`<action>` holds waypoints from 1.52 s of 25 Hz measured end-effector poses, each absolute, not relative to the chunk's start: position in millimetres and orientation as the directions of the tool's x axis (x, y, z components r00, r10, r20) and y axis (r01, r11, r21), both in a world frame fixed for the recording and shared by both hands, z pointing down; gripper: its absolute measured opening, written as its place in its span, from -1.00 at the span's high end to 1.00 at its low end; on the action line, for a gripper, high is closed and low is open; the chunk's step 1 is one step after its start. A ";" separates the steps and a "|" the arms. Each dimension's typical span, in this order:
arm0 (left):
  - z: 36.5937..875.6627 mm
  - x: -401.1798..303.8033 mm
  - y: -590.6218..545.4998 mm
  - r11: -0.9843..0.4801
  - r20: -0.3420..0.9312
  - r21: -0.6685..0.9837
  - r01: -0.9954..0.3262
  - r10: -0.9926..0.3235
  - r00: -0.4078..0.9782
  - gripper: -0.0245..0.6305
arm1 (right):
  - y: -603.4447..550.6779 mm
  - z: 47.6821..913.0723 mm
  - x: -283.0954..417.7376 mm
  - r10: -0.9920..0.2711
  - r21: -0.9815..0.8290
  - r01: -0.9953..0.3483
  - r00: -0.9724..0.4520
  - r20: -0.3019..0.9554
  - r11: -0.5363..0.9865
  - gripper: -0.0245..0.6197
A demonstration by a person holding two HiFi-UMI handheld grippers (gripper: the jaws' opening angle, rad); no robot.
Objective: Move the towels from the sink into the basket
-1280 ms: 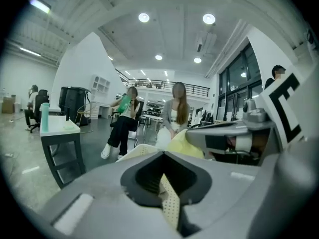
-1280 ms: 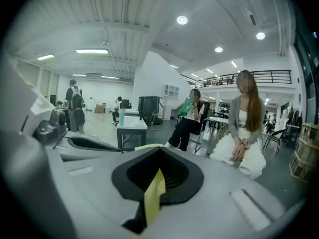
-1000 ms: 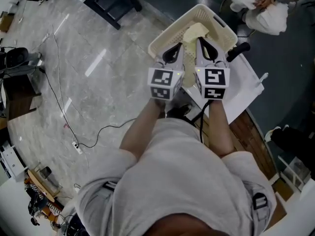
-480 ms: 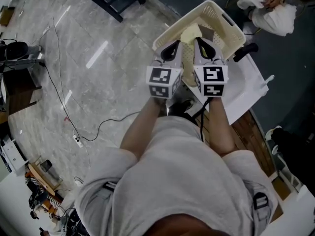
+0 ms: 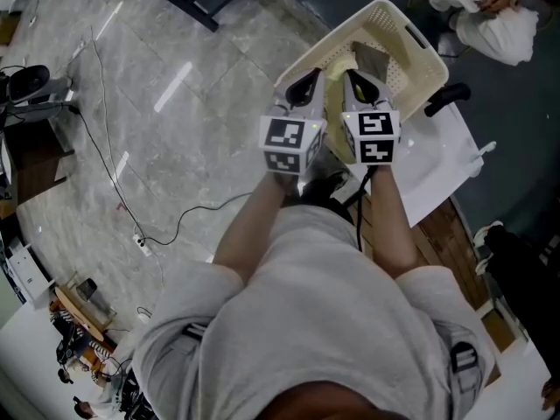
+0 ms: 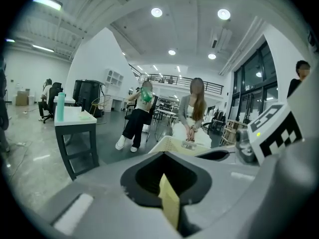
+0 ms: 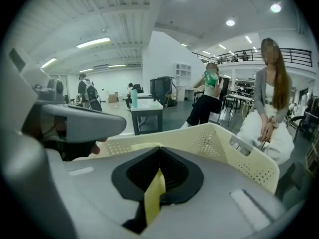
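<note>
One yellow towel (image 5: 340,59) inside cream basket (image 5: 395,70)

1. Shirt (image 5: 332,313) first: pale grey, short sleeves, plain and loose across the shoulders
2. There's a small dark-edged buckle (image 5: 461,357) on a grey strap at the right shoulder
3. Left gripper (image 5: 305,87) now: light grey shell, black rounded jaw tips, and a marker cube (image 5: 291,144) with black squares on white
4. Right gripper (image 5: 363,84), same grey-and-black build, and its own cube (image 5: 376,136) carries a different pattern
5. A black cable (image 5: 358,221) trails back from the right gripper
6. Close up in the gripper views, black ribbed pads sit in smooth grey casing, and a small green light (image 6: 255,132) glows on the right cube's corner
</note>
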State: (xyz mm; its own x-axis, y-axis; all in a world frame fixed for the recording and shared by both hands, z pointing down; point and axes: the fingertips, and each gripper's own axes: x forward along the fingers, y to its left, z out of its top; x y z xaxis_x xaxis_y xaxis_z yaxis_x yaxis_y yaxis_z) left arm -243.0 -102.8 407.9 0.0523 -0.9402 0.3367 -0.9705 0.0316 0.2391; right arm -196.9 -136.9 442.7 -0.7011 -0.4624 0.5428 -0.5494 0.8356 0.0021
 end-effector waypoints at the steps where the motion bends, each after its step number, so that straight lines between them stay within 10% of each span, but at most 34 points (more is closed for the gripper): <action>1: 407.6 -245.8 -103.9 0.032 0.339 0.241 -0.970 -0.939 0.053 0.87 | -137.8 446.8 -199.7 -0.456 -0.003 -0.549 -0.697 0.553 0.836 0.90; 24: 409.6 -244.2 -115.8 0.000 0.334 0.252 -0.968 -0.939 0.087 0.87 | -146.5 457.2 -210.7 -0.433 -0.056 -0.547 -0.716 0.547 0.835 0.47; 38: 394.9 -181.3 -105.6 -0.110 0.300 0.224 -0.968 -0.938 0.176 0.87 | -136.7 419.1 -144.4 -0.586 0.005 -0.657 -0.668 0.458 0.754 0.90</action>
